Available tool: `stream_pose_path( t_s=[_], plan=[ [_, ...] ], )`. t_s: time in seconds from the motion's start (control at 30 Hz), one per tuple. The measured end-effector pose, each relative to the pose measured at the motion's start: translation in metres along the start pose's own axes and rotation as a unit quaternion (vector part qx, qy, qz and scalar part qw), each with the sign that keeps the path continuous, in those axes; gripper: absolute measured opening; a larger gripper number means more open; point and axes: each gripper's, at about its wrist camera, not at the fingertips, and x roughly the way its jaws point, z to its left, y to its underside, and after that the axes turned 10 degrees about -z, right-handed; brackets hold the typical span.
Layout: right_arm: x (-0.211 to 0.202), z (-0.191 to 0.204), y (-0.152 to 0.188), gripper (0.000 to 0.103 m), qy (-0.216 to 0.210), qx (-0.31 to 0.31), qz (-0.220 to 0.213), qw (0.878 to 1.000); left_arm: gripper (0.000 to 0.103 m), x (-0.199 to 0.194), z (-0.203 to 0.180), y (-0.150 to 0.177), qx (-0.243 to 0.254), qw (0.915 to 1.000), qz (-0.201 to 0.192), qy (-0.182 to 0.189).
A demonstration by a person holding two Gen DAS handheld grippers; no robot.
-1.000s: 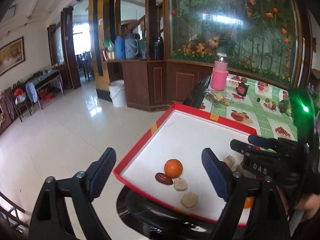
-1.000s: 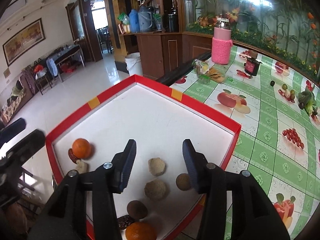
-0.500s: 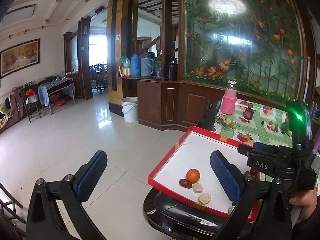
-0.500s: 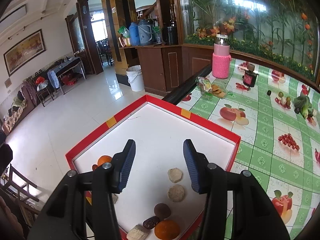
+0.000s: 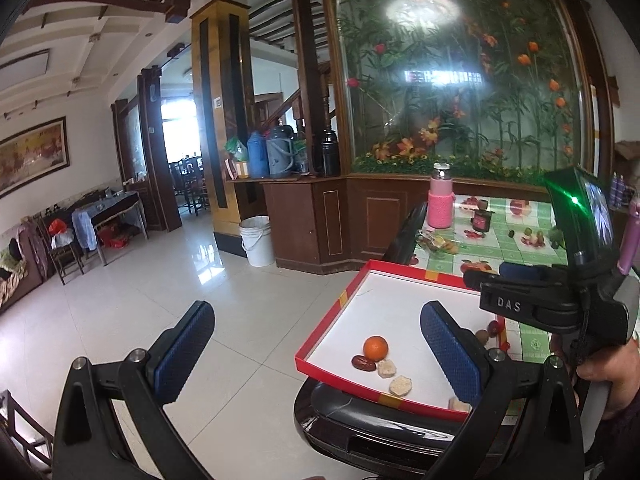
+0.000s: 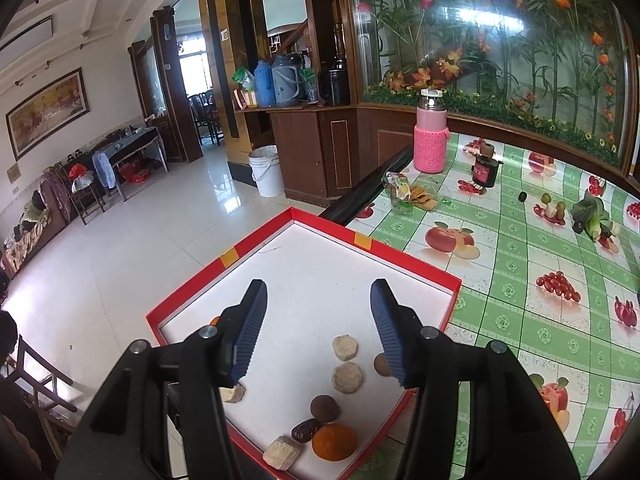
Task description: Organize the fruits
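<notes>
A red-rimmed white tray [image 6: 404,255] [image 5: 328,320] sits at the table's corner. In the left wrist view it holds an orange [image 5: 375,348], a dark red date [image 5: 363,363] and beige cakes [image 5: 400,385]. In the right wrist view a second orange [image 6: 334,441], a dark date [image 6: 305,430], a brown round fruit [image 6: 325,407] and beige cakes [image 6: 347,377] lie near the front rim. My left gripper [image 5: 316,354] is open and empty, held high and left of the tray. My right gripper [image 6: 318,330] is open and empty above the tray; its body shows in the left wrist view [image 5: 552,304].
The table has a green fruit-print cloth [image 6: 520,264]. On it stand a pink bottle [image 6: 431,138], a dark jar [image 6: 486,168], a snack bag [image 6: 404,196] and small fruits and greens [image 6: 588,216]. A tiled floor [image 5: 160,288] and white bucket [image 5: 258,240] lie left.
Both grippers have pulled back and risen away from the tray, which now looks smaller. Both jaws stay open and empty. The fruits in the tray have not moved.
</notes>
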Motion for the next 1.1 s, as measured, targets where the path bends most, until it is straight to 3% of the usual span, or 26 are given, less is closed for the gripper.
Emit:
stream_pose_path(
  t_s=[0.4,0.6,0.9,1.1],
  plan=[
    [-0.012,-0.019,-0.002,0.056,0.005,0.028,-0.007,1.0,0.103,-0.013,-0.024,0.0,0.03,0.9988,0.018,0.034],
    [-0.014,-0.032,-0.007,0.056,0.009,0.05,-0.008,0.999,0.103,-0.025,-0.029,-0.004,0.039,0.9987,0.004,0.034],
    [-0.024,-0.041,-0.008,0.056,0.027,0.057,-0.016,0.998,0.103,-0.023,-0.023,0.0,0.0,0.999,0.031,0.033],
    [-0.037,-0.045,-0.006,0.057,0.045,0.046,-0.024,0.998,0.103,-0.028,-0.014,0.003,-0.031,0.999,0.024,0.021]
  ],
)
